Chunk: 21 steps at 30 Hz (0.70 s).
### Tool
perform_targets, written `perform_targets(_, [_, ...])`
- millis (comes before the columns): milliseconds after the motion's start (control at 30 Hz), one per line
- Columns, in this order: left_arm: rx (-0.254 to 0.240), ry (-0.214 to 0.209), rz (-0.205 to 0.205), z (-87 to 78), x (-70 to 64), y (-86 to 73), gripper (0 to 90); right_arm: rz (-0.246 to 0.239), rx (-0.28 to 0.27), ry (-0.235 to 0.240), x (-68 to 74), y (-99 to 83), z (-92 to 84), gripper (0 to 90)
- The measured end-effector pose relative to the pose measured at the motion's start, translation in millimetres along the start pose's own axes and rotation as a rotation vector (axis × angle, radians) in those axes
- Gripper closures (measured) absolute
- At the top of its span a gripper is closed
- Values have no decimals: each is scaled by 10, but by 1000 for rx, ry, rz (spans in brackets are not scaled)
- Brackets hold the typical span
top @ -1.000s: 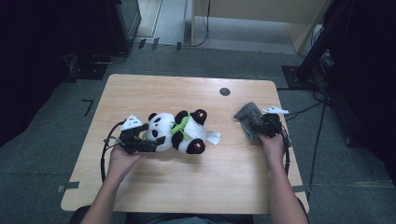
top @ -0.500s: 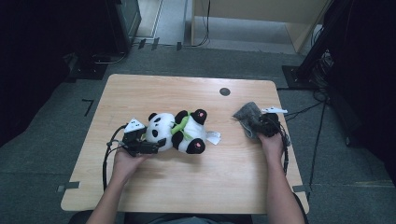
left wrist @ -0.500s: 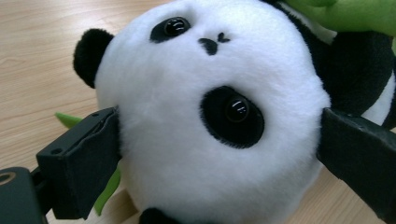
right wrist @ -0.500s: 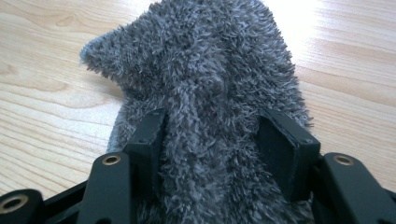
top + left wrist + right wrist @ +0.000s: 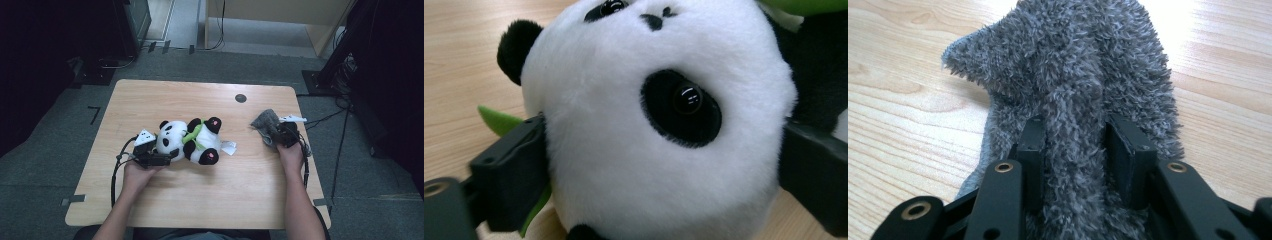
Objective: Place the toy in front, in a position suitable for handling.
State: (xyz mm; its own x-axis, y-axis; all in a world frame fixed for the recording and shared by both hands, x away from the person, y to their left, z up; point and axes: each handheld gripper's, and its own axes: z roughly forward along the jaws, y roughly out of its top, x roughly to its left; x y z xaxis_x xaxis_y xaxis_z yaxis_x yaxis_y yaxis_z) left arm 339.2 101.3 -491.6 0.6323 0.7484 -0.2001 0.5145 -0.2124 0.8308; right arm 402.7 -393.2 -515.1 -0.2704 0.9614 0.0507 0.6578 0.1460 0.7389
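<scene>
Pale wooden surface [image 5: 210,200], ringed by dark grey floor: the left tool [image 5: 664,165] is seen with its jaws spread wide and pressed against both sides of a plush panda's [image 5: 192,140] white head, the toy lying left of centre. The right tool [image 5: 1075,150], its jaws having just been closing, is clamped on a ridge of fuzzy grey cloth [image 5: 1073,70] bunched near the right edge.

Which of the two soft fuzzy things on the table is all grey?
The cloth near the table's right edge, bunched between the right gripper's jaws. The panda is black and white with green.
</scene>
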Motion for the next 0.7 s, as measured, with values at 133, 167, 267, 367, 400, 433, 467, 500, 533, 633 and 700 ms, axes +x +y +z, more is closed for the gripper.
perform_targets(133, [-10, 15, 3, -24, -27, -32, 160, -4, -2, -8, 5, 2, -5, 717])
perform_targets(167, [-10, 19, 5, -29, -29, -29, 189, -14, 5, -17, 21, 11, -11, 735])
perform_targets(267, [-9, 27, 2, -40, -38, -18, 256, -24, 24, -29, 58, 41, -37, 760])
perform_targets(367, [-1, 38, 5, -59, -63, 1, 303, 2, 31, -10, 41, 67, -89, 763])
perform_targets(400, [0, 41, 4, -62, -68, 5, 314, 12, 26, -1, 35, 76, -115, 763])
perform_targets(433, [3, 42, -1, -65, -74, 8, 320, 21, 20, 4, 32, 83, -141, 763])
perform_targets(467, [4, 42, 0, -68, -76, 12, 328, 27, 17, 7, 30, 92, -163, 763])
perform_targets(500, [4, 42, -3, -68, -78, 15, 333, 31, 12, 14, 34, 102, -187, 762])
perform_targets(533, [4, 42, -8, -68, -78, 18, 335, 31, 2, 23, 43, 113, -210, 762])
perform_targets(633, [3, 42, -14, -64, -74, 26, 335, 23, -24, 53, 104, 156, -276, 762])
perform_targets(700, [5, 42, -19, -63, -72, 35, 333, 15, -36, 79, 168, 188, -318, 761])
